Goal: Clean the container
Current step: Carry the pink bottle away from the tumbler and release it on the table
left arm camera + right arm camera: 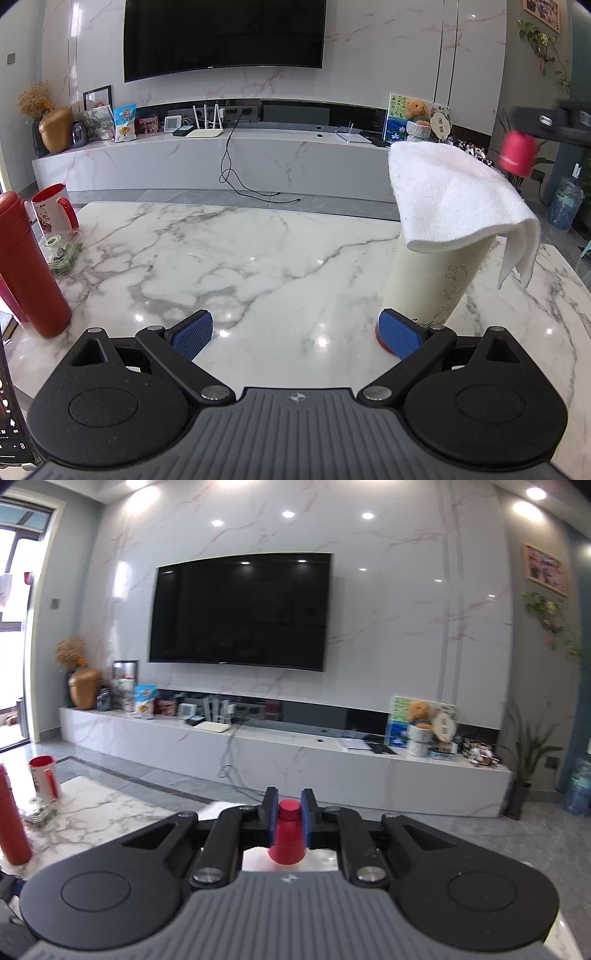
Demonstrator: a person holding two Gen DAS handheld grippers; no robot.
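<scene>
Living room, marble table (229, 251) facing the TV wall. Cream container (432, 280) stands upright at the table's right, long axis vertical, white cloth (454, 199) draped over its mouth. Left gripper (295, 334) spread wide, nothing between the pads; container just ahead-right of its right finger. Right gripper (289, 823) clamped on a small red cap (288, 834), held up beyond the container's top right. Left is nearer the body.

Table (258, 258): polished marble, glossy, grey-veined. Cloth (450, 199): white, nubbly terry weave, matt. Cup (428, 280): cream, smooth, satin finish. Lid (287, 834): red, smooth plastic. Pads (192, 334): blue, cross-hatched rubber texture. Flask (26, 269): red, smooth, semi-matt. Mug (51, 212): glazed, glossy.
</scene>
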